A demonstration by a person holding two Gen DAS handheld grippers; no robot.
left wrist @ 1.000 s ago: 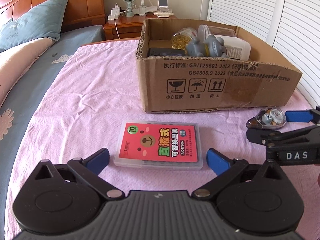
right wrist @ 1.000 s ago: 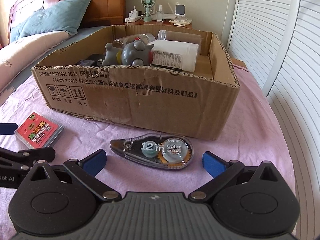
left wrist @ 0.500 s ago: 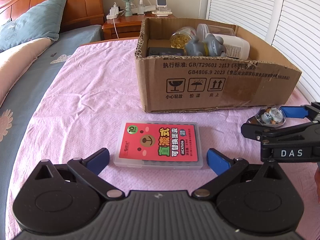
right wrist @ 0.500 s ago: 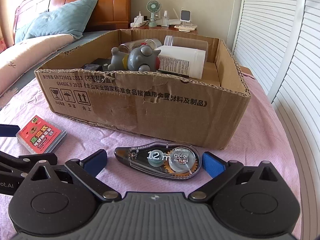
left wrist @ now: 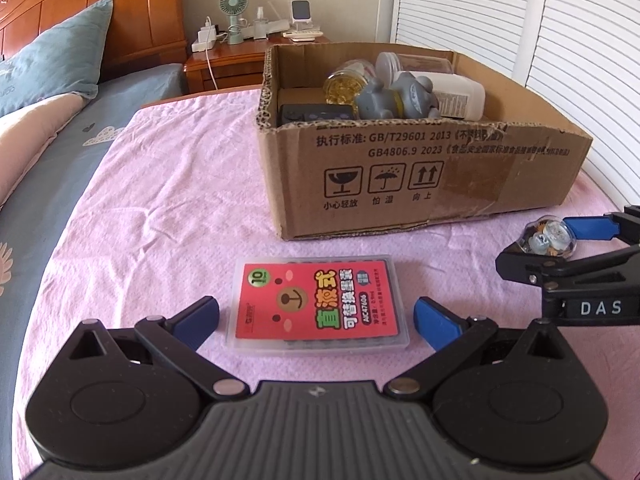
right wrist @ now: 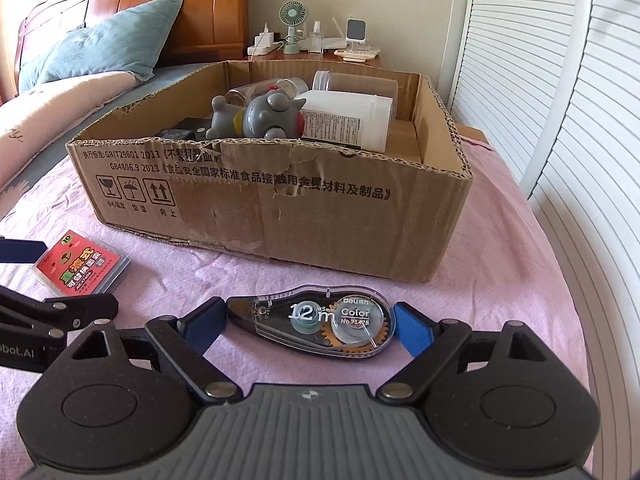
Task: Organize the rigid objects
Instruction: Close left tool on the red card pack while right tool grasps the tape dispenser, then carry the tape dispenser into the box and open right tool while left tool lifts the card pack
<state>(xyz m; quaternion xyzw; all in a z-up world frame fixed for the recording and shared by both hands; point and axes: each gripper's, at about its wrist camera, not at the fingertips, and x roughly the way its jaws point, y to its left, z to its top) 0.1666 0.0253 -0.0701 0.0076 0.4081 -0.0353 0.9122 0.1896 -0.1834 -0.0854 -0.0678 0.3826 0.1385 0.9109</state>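
Note:
A clear case with a red label [left wrist: 320, 304] lies on the pink sheet, between the open fingers of my left gripper [left wrist: 316, 320], with gaps on both sides. It also shows in the right wrist view [right wrist: 82, 266]. A clear correction tape dispenser [right wrist: 320, 322] lies between the fingers of my right gripper [right wrist: 310, 326], whose blue pads stand at both its ends. The dispenser also shows in the left wrist view [left wrist: 548, 236]. Behind both stands an open cardboard box [left wrist: 400, 172], also in the right wrist view [right wrist: 280, 208], holding a grey toy [right wrist: 260, 118], white bottle [right wrist: 348, 120] and jars.
The pink sheet [left wrist: 160, 208] covers the bed; a blue pillow [left wrist: 52, 68] and wooden headboard lie at the far left. A nightstand [left wrist: 240, 52] with a fan stands behind the box. White louvred doors [right wrist: 560, 100] run along the right.
My right gripper has moved forward and narrowed until its pads reach both ends of the tape dispenser. My left gripper has stayed open around the red-label case.

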